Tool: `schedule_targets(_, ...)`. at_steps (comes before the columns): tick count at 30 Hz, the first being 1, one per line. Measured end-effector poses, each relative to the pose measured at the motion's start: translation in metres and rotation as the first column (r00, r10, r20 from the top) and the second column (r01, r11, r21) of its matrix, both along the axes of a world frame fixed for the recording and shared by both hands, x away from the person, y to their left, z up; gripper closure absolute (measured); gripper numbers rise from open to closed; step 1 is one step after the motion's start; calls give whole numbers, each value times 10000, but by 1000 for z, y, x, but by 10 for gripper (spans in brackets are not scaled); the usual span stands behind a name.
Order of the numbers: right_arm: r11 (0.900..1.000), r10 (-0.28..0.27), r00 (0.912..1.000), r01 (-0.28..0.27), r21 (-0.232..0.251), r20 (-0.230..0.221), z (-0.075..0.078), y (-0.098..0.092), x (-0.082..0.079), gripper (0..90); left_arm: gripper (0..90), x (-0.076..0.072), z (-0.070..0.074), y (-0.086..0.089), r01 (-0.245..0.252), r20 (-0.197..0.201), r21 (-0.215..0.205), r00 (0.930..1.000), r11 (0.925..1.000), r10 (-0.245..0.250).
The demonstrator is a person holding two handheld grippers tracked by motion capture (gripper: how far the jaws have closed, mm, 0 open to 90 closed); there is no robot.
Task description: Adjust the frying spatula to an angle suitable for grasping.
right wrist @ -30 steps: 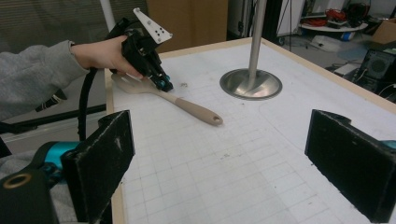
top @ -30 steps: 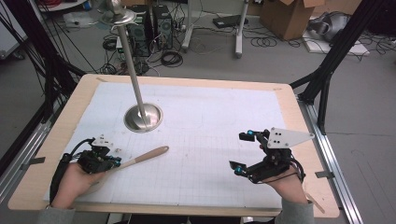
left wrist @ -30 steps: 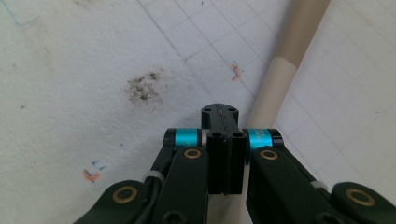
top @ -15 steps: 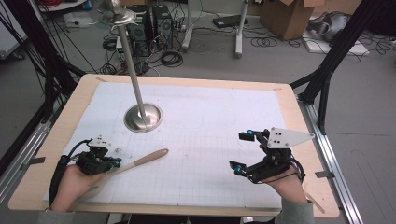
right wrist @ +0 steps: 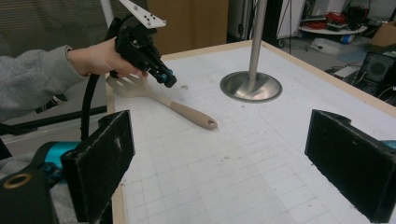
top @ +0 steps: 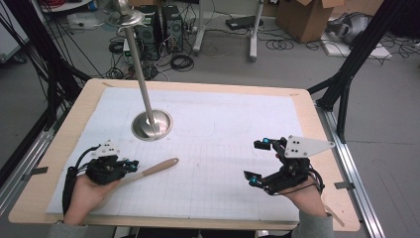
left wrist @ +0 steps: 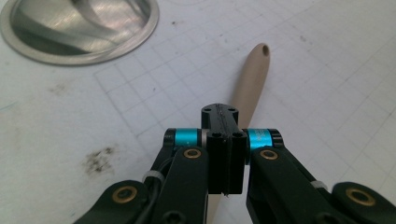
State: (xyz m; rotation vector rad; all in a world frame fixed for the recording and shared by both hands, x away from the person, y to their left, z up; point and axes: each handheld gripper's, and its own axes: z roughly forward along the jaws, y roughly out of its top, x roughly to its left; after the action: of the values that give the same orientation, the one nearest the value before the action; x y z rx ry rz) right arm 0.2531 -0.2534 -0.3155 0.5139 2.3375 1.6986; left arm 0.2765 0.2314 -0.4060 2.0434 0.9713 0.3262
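I'm seeing even, bright overhead light with soft, weak shadows on the white grid mat. The steel stand base throws streaky reflections. Near jaws blur in my right gripper view; high view is slightly soft.

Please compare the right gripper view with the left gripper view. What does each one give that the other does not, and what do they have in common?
Right gripper view: the spatula's slotted blade lying under the left gripper, the hand and grey sleeve holding it, and the right gripper with jaws wide open.
Left gripper view: the left gripper's jaws closed together above the handle, and dark smudges on the sheet.
Both: the beige handle with a hole at its end, the stand's round steel base, and the gridded sheet.
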Motion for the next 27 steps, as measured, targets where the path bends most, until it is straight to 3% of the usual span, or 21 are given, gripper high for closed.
schedule_targets(4, 10000, -30, 10000, 30, 6, -12, 0, 0, 0, 72, 898, -1, -1, -9, 59, 179, -81, 9998, 10000, -57)
schedule_targets(12, 10000, -52, 9999, 52, -30, -88, 0, 0, -1, 72, 898, -5, -6, -34, 62, 533, 175, 9986, 9998, -71)
schedule_targets(19, 10000, -86, 10000, 85, -35, -43, -1, -1, -1, 72, 898, -6, -18, -64, 464, 699, 312, 9964, 9984, -485)
schedule_targets(27, 9999, -128, 9999, 128, 48, -65, -1, -5, -3, 72, 898, 3, -33, -87, 529, 614, 1362, 9962, 9893, -617)
